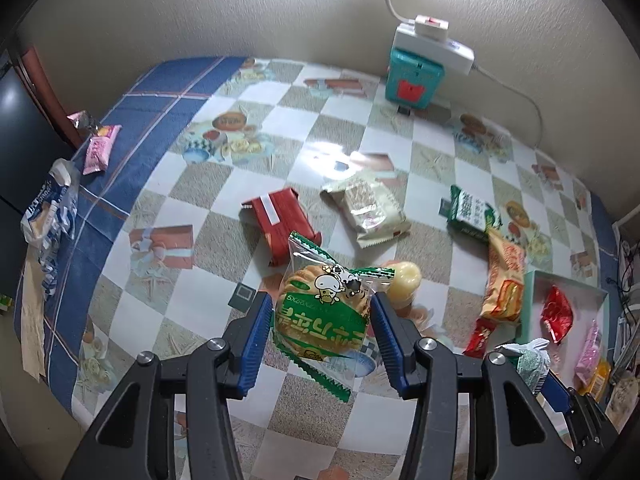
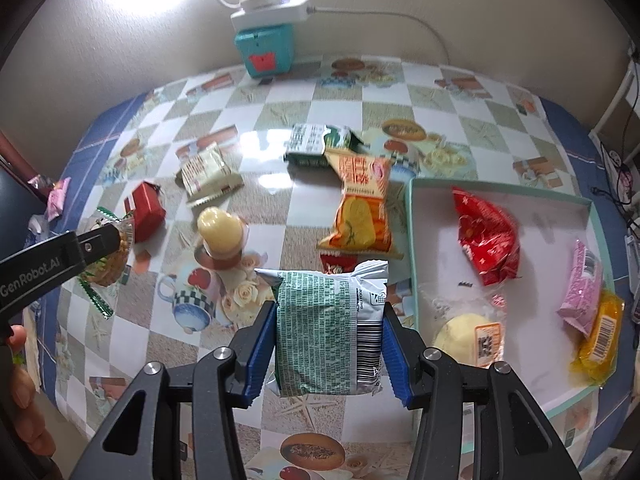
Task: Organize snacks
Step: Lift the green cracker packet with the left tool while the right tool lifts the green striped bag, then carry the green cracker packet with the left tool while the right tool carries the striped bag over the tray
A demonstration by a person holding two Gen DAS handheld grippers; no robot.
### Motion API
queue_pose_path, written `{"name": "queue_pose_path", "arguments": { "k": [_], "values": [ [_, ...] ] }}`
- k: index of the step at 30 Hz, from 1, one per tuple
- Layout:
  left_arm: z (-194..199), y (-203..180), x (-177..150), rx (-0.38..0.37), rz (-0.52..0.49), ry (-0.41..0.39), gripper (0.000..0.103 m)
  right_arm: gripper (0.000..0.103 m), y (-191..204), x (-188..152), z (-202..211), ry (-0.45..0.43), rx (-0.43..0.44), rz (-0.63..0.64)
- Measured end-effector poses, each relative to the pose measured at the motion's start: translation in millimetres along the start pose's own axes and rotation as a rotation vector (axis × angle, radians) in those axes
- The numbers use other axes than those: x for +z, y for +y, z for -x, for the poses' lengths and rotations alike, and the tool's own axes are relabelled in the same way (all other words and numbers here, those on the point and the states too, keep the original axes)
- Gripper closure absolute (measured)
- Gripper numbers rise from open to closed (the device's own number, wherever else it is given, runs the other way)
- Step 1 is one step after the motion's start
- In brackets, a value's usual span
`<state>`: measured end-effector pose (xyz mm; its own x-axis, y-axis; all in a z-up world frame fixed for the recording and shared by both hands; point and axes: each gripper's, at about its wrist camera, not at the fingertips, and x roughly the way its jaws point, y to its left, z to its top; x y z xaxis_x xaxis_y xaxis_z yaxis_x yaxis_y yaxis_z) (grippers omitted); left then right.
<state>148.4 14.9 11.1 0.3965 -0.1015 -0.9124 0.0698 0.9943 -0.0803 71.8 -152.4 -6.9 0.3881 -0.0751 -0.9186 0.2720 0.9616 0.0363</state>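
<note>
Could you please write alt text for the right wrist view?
The right gripper is closed on a green-and-white snack packet above a checked tablecloth with scattered snacks; to its right, a shallow tray holds several packets.

**Snacks scattered over a checked tablecloth**

The table [image 2: 280, 208] wears a glossy checked cloth with blue borders. On it lie a red packet [image 2: 146, 204], a cream packet [image 2: 206, 174], a green packet [image 2: 316, 144], an orange packet [image 2: 362, 208] and a yellow jelly cup [image 2: 220, 230]. A shallow tray [image 2: 412, 240] sits right, a teal box [image 2: 266, 52] far. Pink wrappers [image 1: 100, 148], perhaps sweets, lie far left.
</note>
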Motion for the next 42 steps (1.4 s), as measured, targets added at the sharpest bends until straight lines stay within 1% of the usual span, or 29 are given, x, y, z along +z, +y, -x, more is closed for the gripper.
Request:
{"name": "queue_pose_path", "arguments": {
  "k": [7,13,21,28,37,42],
  "values": [
    [20,-4,3,-0.003,-0.002,-0.051,0.051,0.051,-10,5,19,-0.049,0.0,-0.02],
    [32,-16,2,-0.013,-0.02,-0.08,0.051,0.051,-28,8,30,-0.076,-0.017,-0.056],
    [40,-43,-2,-0.027,-0.063,-0.092,0.051,0.051,-64,8,38,-0.094,-0.035,-0.135],
    [45,-74,-6,-0.037,-0.123,-0.104,0.051,0.051,-100,7,42,-0.104,-0.048,-0.213],
    [43,-107,-13,-0.041,-0.186,-0.102,0.051,0.05,-143,5,47,-0.109,-0.083,-0.294],
    [40,-126,-18,-0.055,-0.222,-0.096,0.051,0.051,-166,3,49,-0.109,-0.1,-0.338]
  ]
}}
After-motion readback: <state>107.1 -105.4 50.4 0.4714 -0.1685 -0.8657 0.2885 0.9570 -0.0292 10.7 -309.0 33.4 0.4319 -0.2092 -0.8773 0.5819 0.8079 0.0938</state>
